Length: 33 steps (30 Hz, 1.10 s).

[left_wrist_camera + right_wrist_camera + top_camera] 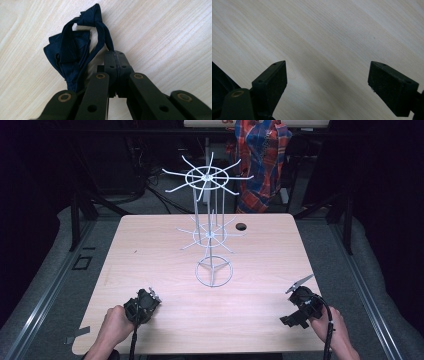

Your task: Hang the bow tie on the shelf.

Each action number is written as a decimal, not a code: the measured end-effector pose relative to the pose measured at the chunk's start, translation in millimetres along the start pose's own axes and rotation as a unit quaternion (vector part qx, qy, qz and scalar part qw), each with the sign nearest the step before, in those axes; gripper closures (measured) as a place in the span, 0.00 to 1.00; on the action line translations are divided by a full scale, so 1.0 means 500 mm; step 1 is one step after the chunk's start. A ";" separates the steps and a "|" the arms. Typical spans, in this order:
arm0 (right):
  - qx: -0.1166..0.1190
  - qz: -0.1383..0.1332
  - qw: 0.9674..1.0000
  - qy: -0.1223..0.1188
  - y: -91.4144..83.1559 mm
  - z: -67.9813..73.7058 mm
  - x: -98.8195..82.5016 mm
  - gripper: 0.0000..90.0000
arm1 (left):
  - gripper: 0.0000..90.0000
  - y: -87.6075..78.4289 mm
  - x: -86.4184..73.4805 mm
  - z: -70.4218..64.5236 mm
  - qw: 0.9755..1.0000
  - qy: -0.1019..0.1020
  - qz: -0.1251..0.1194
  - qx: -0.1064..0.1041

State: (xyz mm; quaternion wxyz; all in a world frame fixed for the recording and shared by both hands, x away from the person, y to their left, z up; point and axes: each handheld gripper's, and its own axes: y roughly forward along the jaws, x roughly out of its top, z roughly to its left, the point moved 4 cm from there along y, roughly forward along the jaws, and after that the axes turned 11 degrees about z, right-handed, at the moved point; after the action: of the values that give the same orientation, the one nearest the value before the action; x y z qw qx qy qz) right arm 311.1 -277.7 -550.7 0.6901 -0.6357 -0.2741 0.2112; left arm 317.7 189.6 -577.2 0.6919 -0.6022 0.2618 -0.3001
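From the high view, I have the left gripper [143,303] low on the near left of the table [150,245] and the right gripper [301,306] at the near right edge. The white wire rack [211,232] stands upright at the table's middle, 2 tiers of bare spokes, nothing hanging on them. It lies ahead of both hands, and I judge the left gripper to be about as near to it as the right.

In the left gripper view, my jaws are pressed together on a thin strap of the dark blue cloth [72,53]. The bunched body of it lies on the wood to the left of the jaws, its length running back alongside them.

In the right gripper view, the jaws stand spread wide over bare wood, nothing between them.
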 end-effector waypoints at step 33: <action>-0.004 -0.002 1.000 0.006 0.000 -0.001 -0.001 0.17 | 1.00 -0.074 -0.043 0.080 0.972 -0.117 -0.176 -0.102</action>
State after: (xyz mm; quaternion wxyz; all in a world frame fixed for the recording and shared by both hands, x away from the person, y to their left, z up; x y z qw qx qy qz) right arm 311.2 -278.6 -550.9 0.6896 -0.6389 -0.2722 0.2054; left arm 328.3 229.1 -535.2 0.5894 -0.7370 0.0979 -0.3162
